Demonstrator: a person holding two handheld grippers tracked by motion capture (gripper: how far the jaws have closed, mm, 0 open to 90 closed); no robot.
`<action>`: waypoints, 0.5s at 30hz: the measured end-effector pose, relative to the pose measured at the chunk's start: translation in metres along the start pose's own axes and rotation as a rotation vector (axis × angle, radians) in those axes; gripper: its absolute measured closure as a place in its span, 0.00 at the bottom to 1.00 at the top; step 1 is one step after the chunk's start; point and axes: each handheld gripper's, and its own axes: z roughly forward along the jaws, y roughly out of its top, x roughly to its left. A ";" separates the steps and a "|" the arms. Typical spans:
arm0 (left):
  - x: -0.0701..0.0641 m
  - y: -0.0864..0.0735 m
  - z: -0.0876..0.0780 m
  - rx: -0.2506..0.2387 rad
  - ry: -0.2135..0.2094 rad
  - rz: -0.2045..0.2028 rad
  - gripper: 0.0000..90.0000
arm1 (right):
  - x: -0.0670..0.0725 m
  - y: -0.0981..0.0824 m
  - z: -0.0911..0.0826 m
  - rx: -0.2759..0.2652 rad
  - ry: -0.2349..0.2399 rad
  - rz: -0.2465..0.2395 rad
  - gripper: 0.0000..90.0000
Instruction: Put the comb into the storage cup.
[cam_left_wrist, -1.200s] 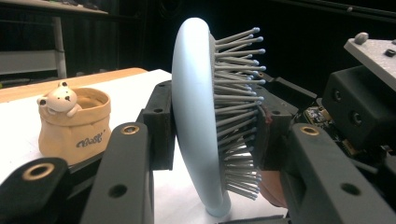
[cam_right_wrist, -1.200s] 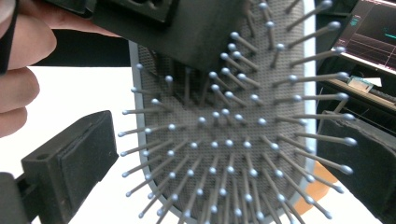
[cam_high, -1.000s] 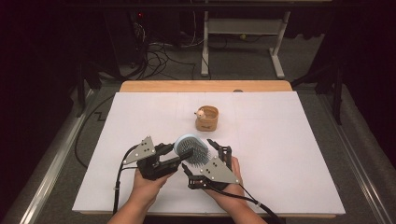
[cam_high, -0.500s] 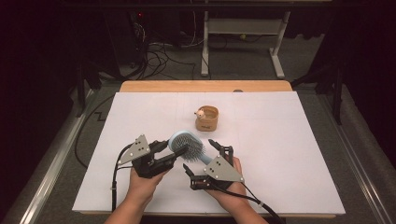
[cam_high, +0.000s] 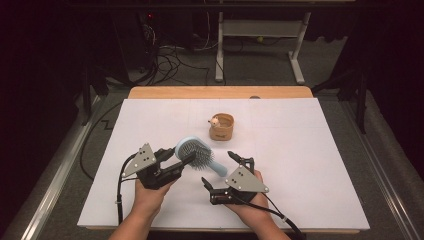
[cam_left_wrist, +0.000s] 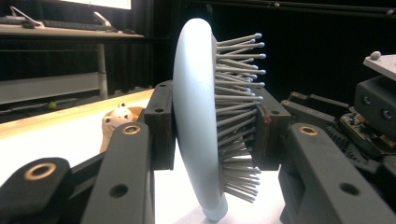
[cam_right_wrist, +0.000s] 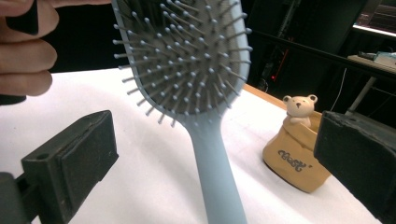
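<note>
A pale blue hairbrush (cam_high: 196, 152) is held above the white-covered bench (cam_high: 320, 165), near its front edge and left of centre. The head of the brush is pinched in the left claw (cam_high: 179, 159): in the left gripper view one pad is pressed on the smooth back of the head (cam_left_wrist: 194, 121) and the other is pushed into the bristles (cam_left_wrist: 236, 112). The head is stood on edge, bristles turned toward the right side of that view. The handle (cam_high: 218, 169) is seen to slope down and toward the right claw (cam_high: 224, 170) in the high view.

The right claw is spread wide. In the right gripper view the handle (cam_right_wrist: 215, 172) is seen between its two pads (cam_right_wrist: 84, 154) and clear of both; no contact is visible. The fingers of the left hand (cam_right_wrist: 25, 51) are noted at the upper left of that view.

Behind the brush, toward the middle of the bench, a small tan pot (cam_high: 221, 127) with a bear figure (cam_high: 215, 120) at its rim is stood upright, well apart from both claws. Nothing is seen between the pot and the brush. A wooden strip (cam_high: 220, 92) is noted along the far edge of the bench. Beyond it, on the dark floor, loose cables (cam_high: 170, 55) and a white frame (cam_high: 260, 35) are noted.
</note>
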 end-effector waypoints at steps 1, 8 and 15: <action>0.001 0.000 -0.001 0.000 0.005 0.003 0.66 | -0.001 0.000 -0.001 0.000 -0.003 -0.001 0.00; 0.006 0.001 -0.007 -0.008 0.042 0.009 0.66 | -0.009 -0.003 -0.008 -0.005 -0.024 0.001 0.00; 0.009 0.002 -0.012 -0.006 0.082 0.030 0.66 | -0.021 -0.010 -0.013 0.015 -0.040 0.023 0.00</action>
